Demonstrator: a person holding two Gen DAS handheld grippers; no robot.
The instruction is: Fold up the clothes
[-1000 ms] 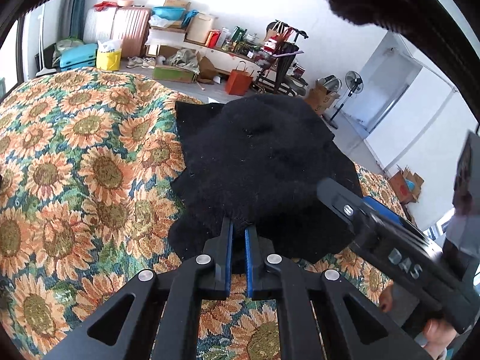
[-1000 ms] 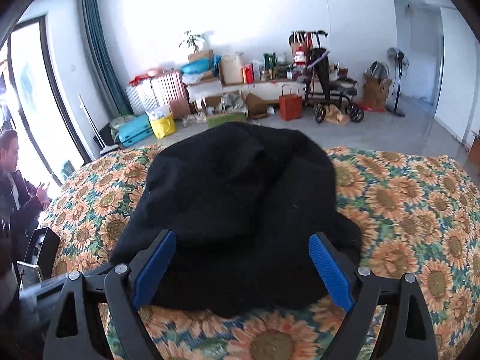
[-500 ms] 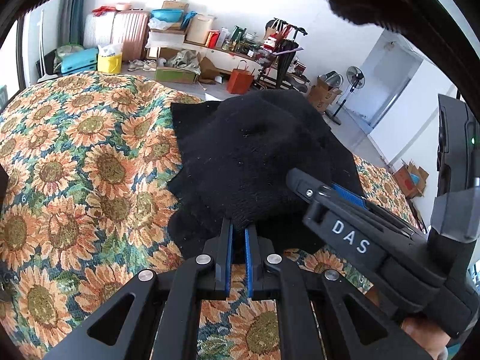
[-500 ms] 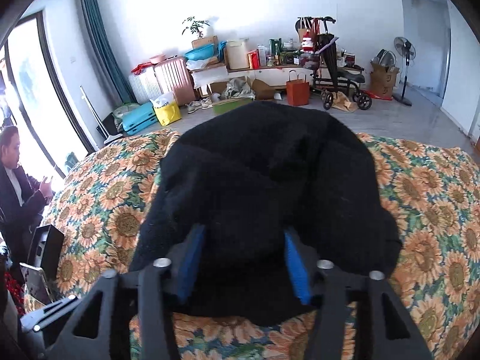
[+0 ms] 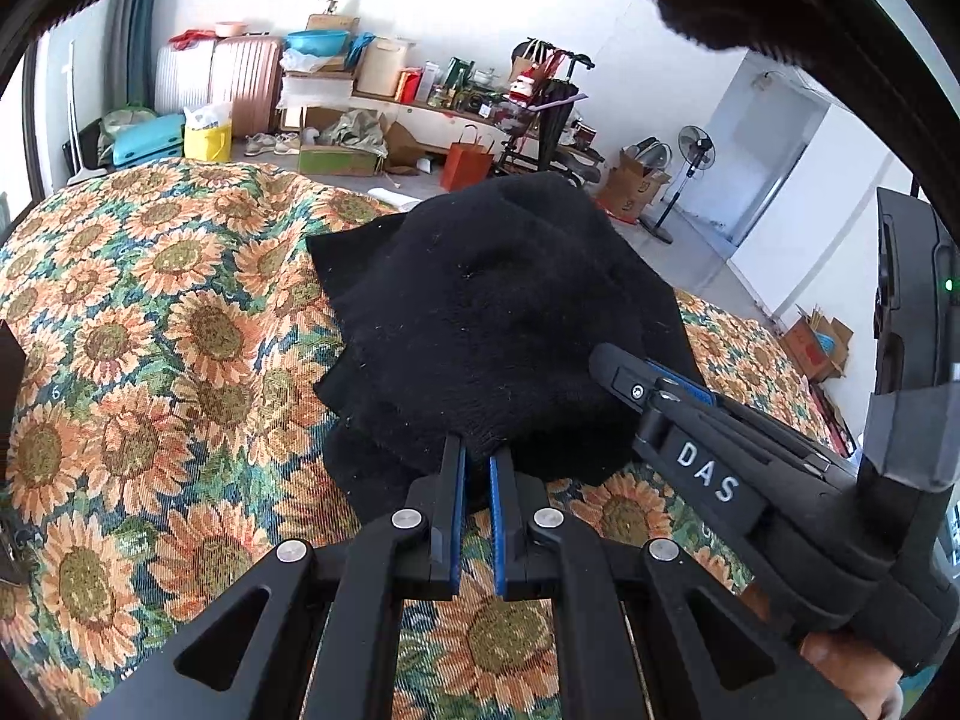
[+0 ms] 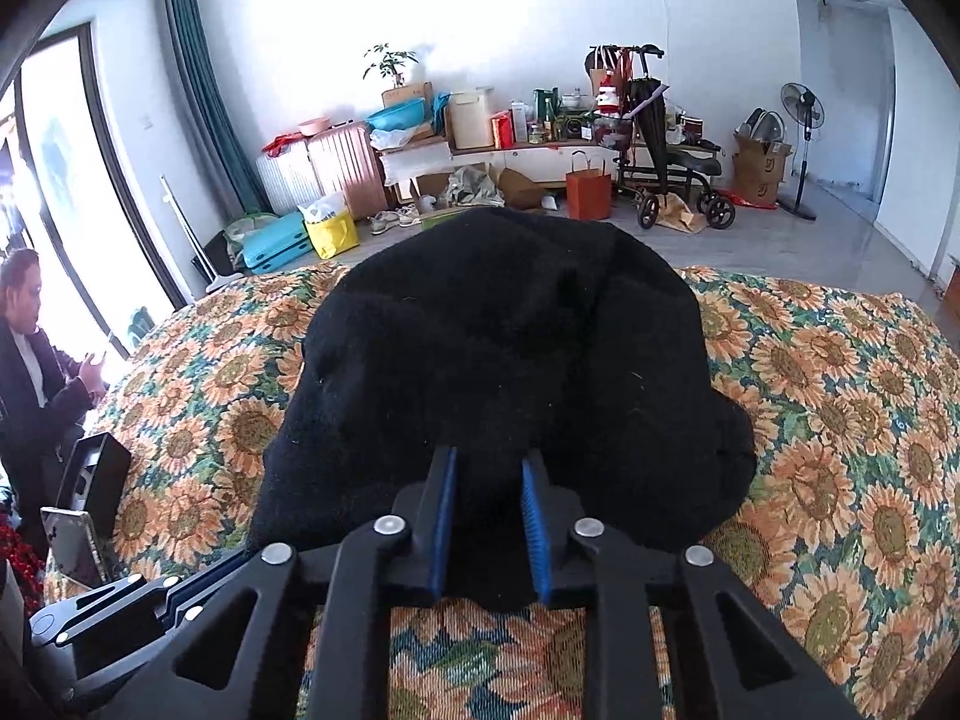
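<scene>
Seated person (image 6: 27,354): at the far left of the right wrist view we saw someone in dark clothes, cut off by the frame edge.
Sunflower cloth (image 5: 150,324): a woven, ribbed fabric printed with orange sunflowers; we could not tell what it covered.
Left claw (image 5: 477,462): narrow, its blue-padded fingers (image 5: 457,498) pinching the near hem of the black garment (image 5: 498,324).
Black garment: a fuzzy, lint-flecked knit heaped in a rounded mound on the sunflower cloth, with a flat corner poking out at its left; its shape as clothing was hard for us to make out.
Right claw (image 6: 487,468): narrow, gripping a fold of the garment's near edge; we saw fabric filling the gap between the ribbed blue pads (image 6: 534,534).
Writing: we read "DAS" in white letters on the right claw's black body (image 5: 708,471); no other writing was legible to us.
Hidden: the garment's far side lay behind its own bulge.
Orange paper bag (image 6: 588,195): stood on the floor beyond.
</scene>
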